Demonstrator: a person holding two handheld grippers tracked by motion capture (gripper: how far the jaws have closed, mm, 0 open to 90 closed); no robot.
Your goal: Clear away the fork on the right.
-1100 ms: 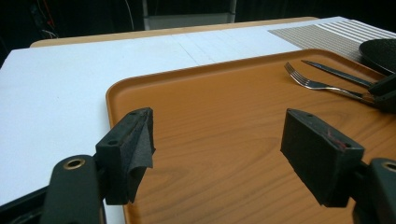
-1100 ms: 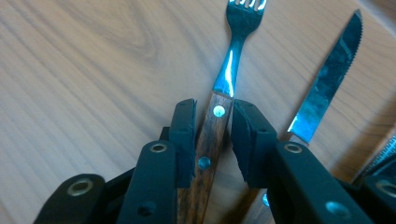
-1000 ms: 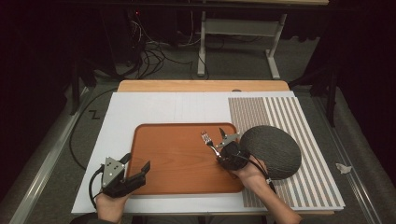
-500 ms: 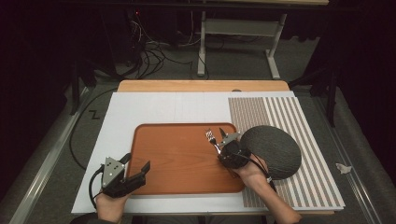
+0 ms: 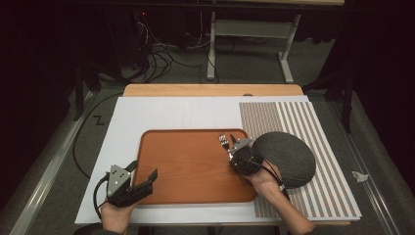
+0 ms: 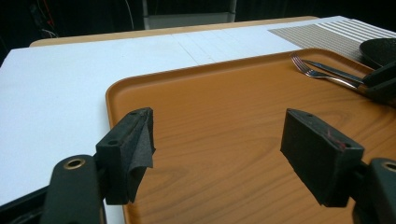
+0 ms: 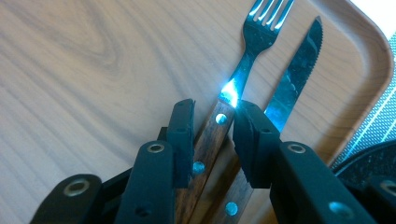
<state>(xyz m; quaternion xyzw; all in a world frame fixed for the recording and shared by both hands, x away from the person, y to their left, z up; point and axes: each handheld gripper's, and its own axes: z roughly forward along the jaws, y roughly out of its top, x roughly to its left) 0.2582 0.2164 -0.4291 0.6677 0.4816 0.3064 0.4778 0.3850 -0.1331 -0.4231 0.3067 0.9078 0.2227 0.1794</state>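
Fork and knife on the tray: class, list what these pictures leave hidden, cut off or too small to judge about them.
- Fork and knife: handle ends in the right gripper view are hidden by the right hand-held gripper; whether its jaws actually press the fork handle is unclear.
- High view: both utensils are too small to tell apart, partly covered by that gripper.
- Left gripper view: their handles are hidden behind that gripper at the right edge.
- Tray: cut off by the frame edges.

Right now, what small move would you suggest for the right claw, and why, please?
Probably close the right claw on the fork: its jaws straddle the fork's wooden handle with small gaps on both sides, low over the tray, while the knife lies just beside the outer jaw.
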